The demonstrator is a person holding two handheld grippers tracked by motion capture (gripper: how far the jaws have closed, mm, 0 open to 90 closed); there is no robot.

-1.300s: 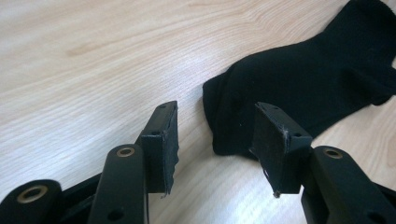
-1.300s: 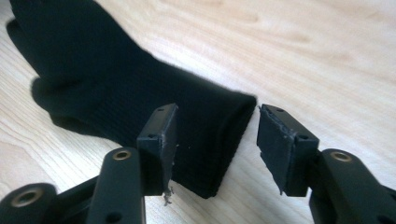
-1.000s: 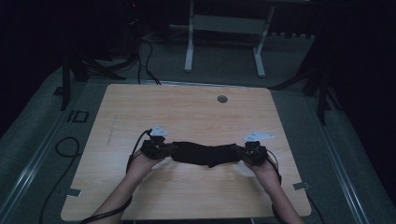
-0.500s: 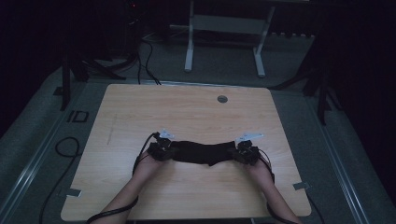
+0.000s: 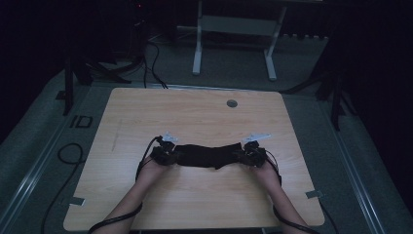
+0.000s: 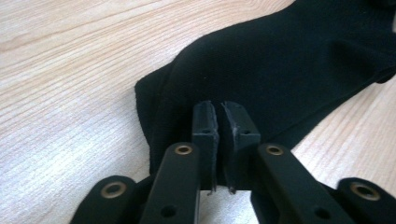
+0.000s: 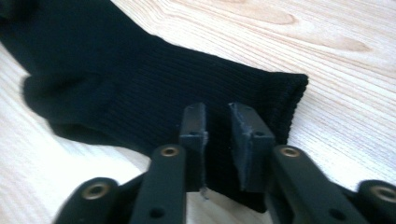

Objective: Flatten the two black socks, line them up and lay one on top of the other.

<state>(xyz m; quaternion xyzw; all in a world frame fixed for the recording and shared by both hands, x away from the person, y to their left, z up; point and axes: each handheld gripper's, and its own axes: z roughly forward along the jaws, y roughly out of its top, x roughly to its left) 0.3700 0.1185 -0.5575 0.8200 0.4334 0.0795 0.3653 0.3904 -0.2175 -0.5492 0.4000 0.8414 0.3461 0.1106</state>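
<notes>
A black sock (image 5: 209, 156) lies lengthwise across the near middle of the wooden table (image 5: 195, 112), sagging a little at its centre. My left gripper (image 5: 167, 154) is at its left end. In the left gripper view the jaws (image 6: 217, 109) stand almost together, pinching a raised fold of the sock (image 6: 289, 60); they have just eased open slightly. My right gripper (image 5: 252, 153) is at the ribbed cuff end. Its jaws (image 7: 217, 112) have just been opening and now stand apart, with the sock (image 7: 116, 84) between them and not pressed.
A grey cable grommet (image 5: 232, 103) sits in the table's far middle. Bare wood surrounds the sock on all sides. Cables (image 5: 63, 151) loop on the grey floor at the left, and a white desk frame (image 5: 197, 44) stands beyond the table.
My right gripper has moved left toward the other one and sunk a little, so the sock is shorter and slacker between them. The left gripper has hardly shifted.
</notes>
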